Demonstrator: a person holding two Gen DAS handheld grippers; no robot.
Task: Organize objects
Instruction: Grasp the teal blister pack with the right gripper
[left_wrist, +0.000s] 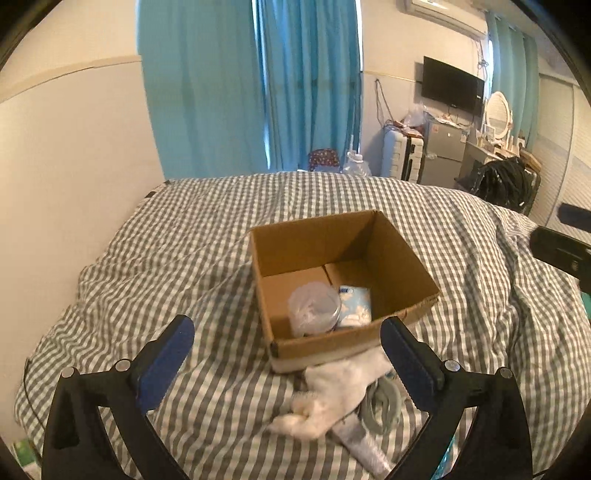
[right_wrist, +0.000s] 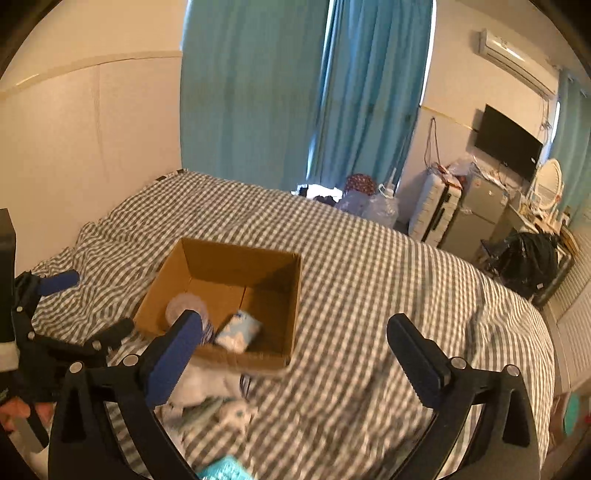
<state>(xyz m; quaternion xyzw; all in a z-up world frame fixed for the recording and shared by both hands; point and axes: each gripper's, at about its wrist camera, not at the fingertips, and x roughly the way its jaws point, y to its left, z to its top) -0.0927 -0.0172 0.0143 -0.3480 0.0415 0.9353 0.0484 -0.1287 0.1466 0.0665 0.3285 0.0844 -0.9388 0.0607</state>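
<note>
I hold both tools wide apart at the fingers and grasp nothing with either. My left gripper (left_wrist: 288, 354) hovers over the gingham bedcover (left_wrist: 184, 240), and the cardboard box (left_wrist: 391, 251) sits just ahead of its fingertips, open at the top. My right gripper (right_wrist: 295, 350) hangs a little off to the side, so the cardboard box (right_wrist: 291, 295) lies ahead and to its left.

I judge the job partly done. Two things already rest inside the box: a clear round plastic tub (left_wrist: 314, 308) against the near wall, and a blue-and-white tissue packet (left_wrist: 354, 306) touching it on the right. What remains lies outside, just below the box's near wall and between my left fingers: a crumpled white cloth (left_wrist: 332, 391), a grey coiled item (left_wrist: 380, 402) half beneath it, and a pale tube-like piece (left_wrist: 365, 446) closest to me. What exactly these are, I cannot tell.

The left view shows that pile sharply; from the right it is a blur behind my left finger. The right view alone catches a teal packet (right_wrist: 225, 470) at the very bottom edge, nearest me, and also the left gripper (right_wrist: 74, 306) with my hand on it.
</note>
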